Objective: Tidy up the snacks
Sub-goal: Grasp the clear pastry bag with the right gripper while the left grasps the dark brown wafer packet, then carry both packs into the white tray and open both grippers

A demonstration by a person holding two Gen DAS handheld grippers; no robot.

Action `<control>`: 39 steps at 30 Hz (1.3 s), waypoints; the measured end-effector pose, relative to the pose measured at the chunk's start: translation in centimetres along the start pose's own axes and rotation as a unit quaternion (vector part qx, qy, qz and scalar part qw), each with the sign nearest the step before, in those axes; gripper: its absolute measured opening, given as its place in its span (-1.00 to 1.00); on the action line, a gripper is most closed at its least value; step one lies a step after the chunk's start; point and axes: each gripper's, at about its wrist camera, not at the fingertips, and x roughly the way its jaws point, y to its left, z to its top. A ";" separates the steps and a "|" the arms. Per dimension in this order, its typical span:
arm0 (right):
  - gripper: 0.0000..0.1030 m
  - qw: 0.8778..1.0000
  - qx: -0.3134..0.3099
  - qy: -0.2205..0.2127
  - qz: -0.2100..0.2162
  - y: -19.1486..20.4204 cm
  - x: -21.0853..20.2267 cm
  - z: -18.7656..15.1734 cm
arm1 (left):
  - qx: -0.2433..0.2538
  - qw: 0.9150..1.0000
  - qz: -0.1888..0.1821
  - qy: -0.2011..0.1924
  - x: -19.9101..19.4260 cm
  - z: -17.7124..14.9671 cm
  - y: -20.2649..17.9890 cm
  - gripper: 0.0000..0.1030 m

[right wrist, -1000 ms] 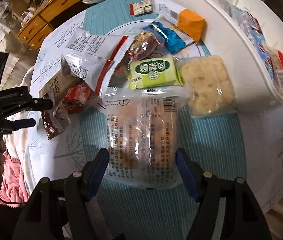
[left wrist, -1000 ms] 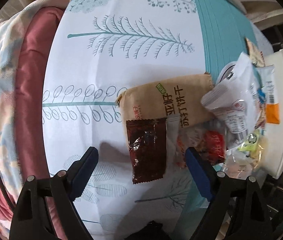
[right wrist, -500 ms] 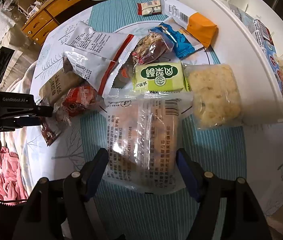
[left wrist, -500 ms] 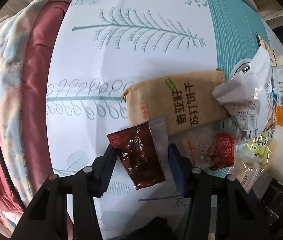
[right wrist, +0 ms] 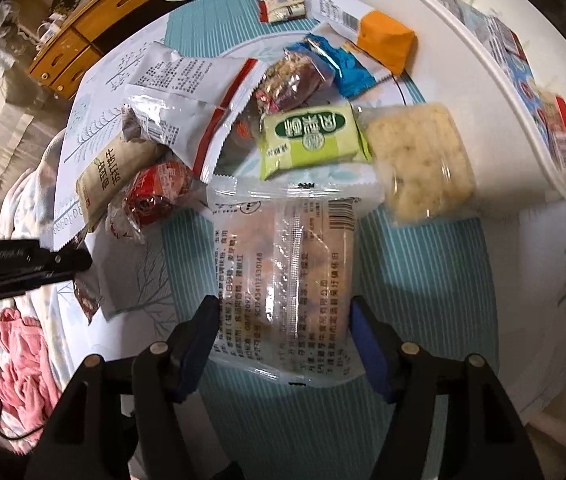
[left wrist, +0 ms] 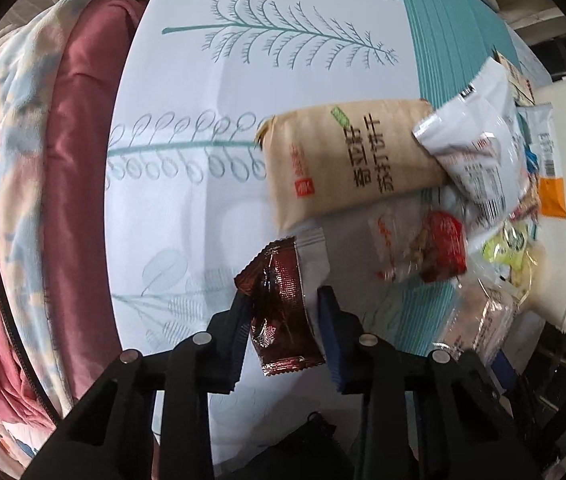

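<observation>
My left gripper (left wrist: 283,308) is closing on a dark red snack packet (left wrist: 283,276), and its pads press the crumpled wrapper from both sides above the tree-print cloth. From the right wrist view the same tool (right wrist: 59,260) shows at the left edge. My right gripper (right wrist: 283,308) points down over a clear packet of pale biscuits (right wrist: 287,248) lying flat on the teal mat. Its jaws are closing and the fingers (right wrist: 203,328) stand at the wrapper's two edges without squeezing it. A brown cracker pack (left wrist: 347,164) lies just beyond the red packet.
A pile of snacks lies ahead: a green packet (right wrist: 311,136), a pale rice cake (right wrist: 419,156), a red pack (right wrist: 155,192), white bags (right wrist: 187,76). A white tray (right wrist: 463,40) with several packets stands at the right. Pink bedding (left wrist: 63,160) borders the table.
My left gripper's jaws have closed from wide apart onto the dark red packet, which now stands crumpled and raised off the cloth. My right gripper's fingers have narrowed slightly around the clear packet.
</observation>
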 end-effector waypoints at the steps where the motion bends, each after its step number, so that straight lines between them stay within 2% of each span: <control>1: 0.27 1.000 0.008 0.003 0.002 0.0 0.0 -0.2 | 0.002 1.000 -0.003 0.001 -0.1 -0.4 0.2 -0.40; 10: 0.27 0.996 0.085 0.025 0.031 0.1 -0.9 -2.5 | 0.024 0.999 -0.022 -0.005 -2.4 -3.7 1.4 -0.40; 16: 0.27 0.994 0.104 0.014 0.042 1.2 -2.4 -4.1 | 0.048 0.998 -0.038 -0.023 -5.1 -5.9 1.6 -0.40; 27: 0.27 0.990 0.111 -0.056 0.058 2.1 -7.8 -5.2 | 0.111 0.989 -0.077 -0.060 -10.4 -9.8 -0.1 -0.40; 33: 0.27 0.987 0.109 -0.097 0.064 0.9 -10.7 -4.2 | 0.136 0.983 -0.098 -0.073 -12.4 -10.8 -2.5 -0.40; 39: 0.27 0.985 0.090 -0.138 0.050 -1.4 -13.4 -3.2 | 0.159 0.977 -0.112 -0.084 -14.1 -11.3 -6.1 -0.40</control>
